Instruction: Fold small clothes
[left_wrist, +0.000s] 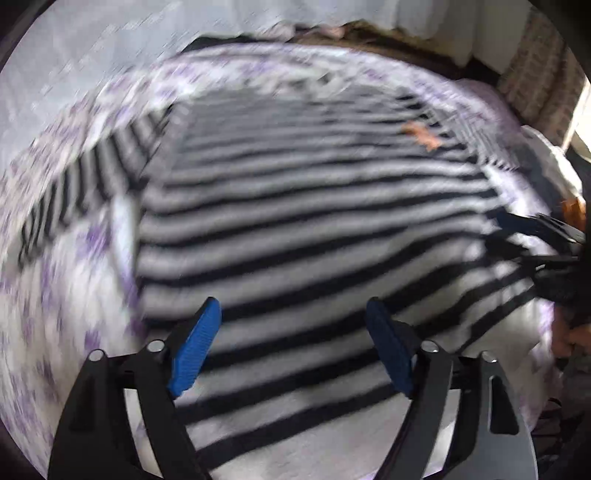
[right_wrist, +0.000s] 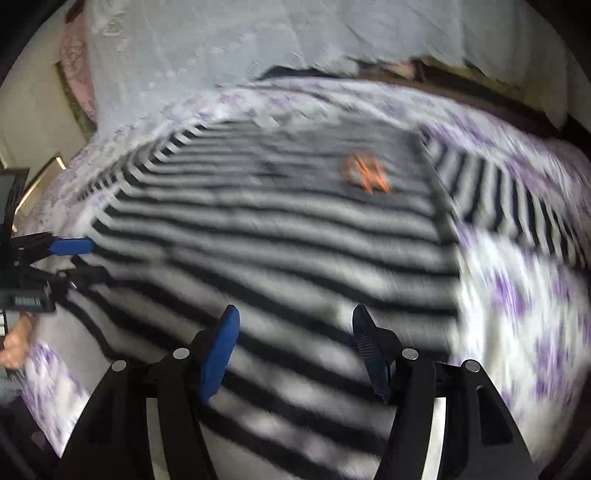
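A black-and-white striped shirt (left_wrist: 314, 221) (right_wrist: 258, 236) lies spread flat on a bed, with a small orange emblem (left_wrist: 423, 134) (right_wrist: 365, 173) on its chest. One sleeve (left_wrist: 62, 206) sticks out to the left in the left wrist view, and a sleeve (right_wrist: 517, 199) to the right in the right wrist view. My left gripper (left_wrist: 293, 306) hovers open over the shirt's lower part, with only fabric below the blue pads. My right gripper (right_wrist: 295, 312) is open over the same hem area, holding nothing. Each gripper shows at the edge of the other's view: right gripper (left_wrist: 517, 242), left gripper (right_wrist: 86, 260).
The bed sheet (left_wrist: 55, 332) (right_wrist: 517, 295) is white with purple flowers and runs all around the shirt. A pale lace cloth (right_wrist: 221, 44) hangs behind the bed. A person's hand (right_wrist: 14, 347) shows at the left edge. Both views are motion-blurred.
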